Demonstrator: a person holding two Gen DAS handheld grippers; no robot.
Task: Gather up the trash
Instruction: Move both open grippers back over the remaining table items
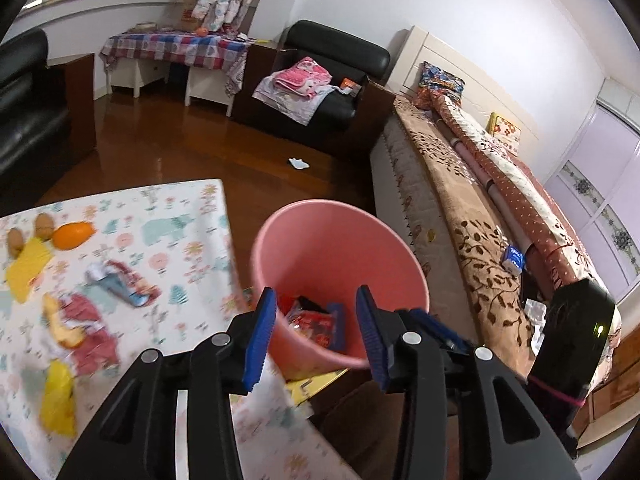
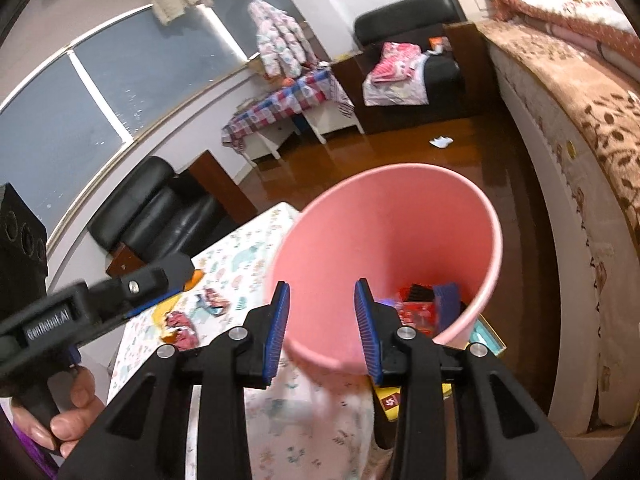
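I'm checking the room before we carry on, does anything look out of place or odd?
Yes. A white scrap lies alone on the wooden floor, away from the pink bin. Wrappers and peel are strewn on the animal-print mat.

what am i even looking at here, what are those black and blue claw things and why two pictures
Each picture comes from a fisheye camera mounted on a hand-held gripper, looking along its two fingers. A person holds one in each hand; there is no robot arm. The left gripper and the right gripper are both open and hold nothing. Both face a pink bin that already has red and blue wrappers inside. Beside it, a patterned mat carries more wrappers, yellow scraps and an orange fruit. The right view also shows the left gripper from the side.
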